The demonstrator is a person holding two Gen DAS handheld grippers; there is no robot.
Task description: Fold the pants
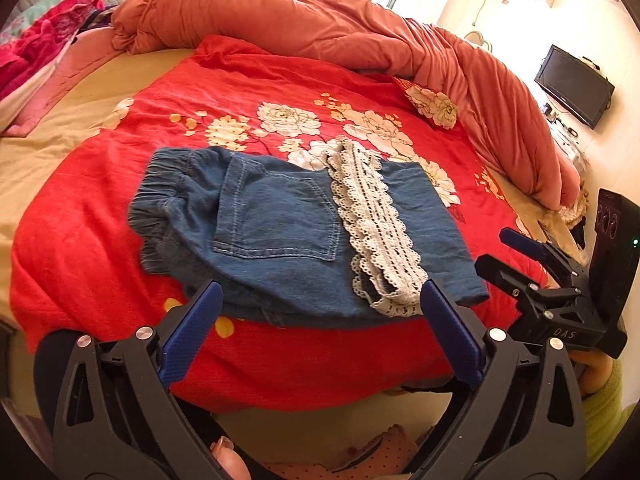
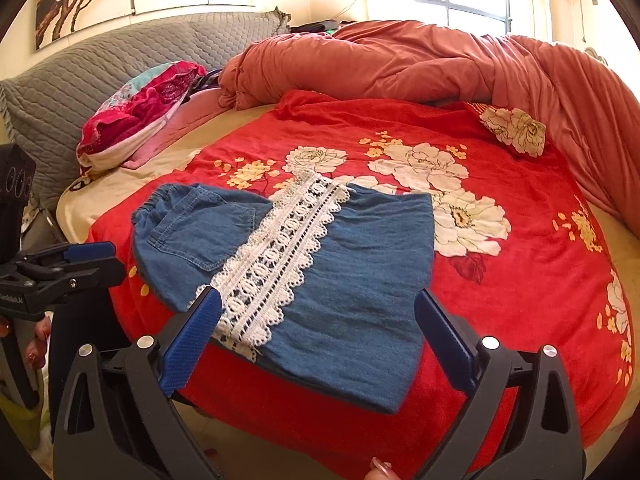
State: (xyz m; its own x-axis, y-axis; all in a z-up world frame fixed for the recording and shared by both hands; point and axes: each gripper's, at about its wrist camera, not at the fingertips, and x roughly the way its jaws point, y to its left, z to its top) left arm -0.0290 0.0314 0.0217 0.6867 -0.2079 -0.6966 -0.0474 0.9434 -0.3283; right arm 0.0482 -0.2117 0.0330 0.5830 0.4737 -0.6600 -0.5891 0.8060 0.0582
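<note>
Blue denim pants [image 1: 276, 236] lie folded on the red floral blanket [image 1: 100, 248], elastic waistband at the left, a white lace hem band [image 1: 372, 220] lying across them. My left gripper [image 1: 320, 304] is open and empty, just short of the pants' near edge. In the right wrist view the pants [image 2: 352, 288] and lace band [image 2: 276, 256] lie in front of my right gripper [image 2: 318, 316], which is open and empty at their near edge. The right gripper also shows in the left view [image 1: 520, 256], the left gripper in the right view [image 2: 80, 256].
A bunched salmon duvet [image 1: 360, 32] runs along the far and right side of the bed. A pink pillow [image 2: 140, 116] and grey quilted headboard [image 2: 80, 76] are at the left. A TV [image 1: 572, 84] hangs on the right wall.
</note>
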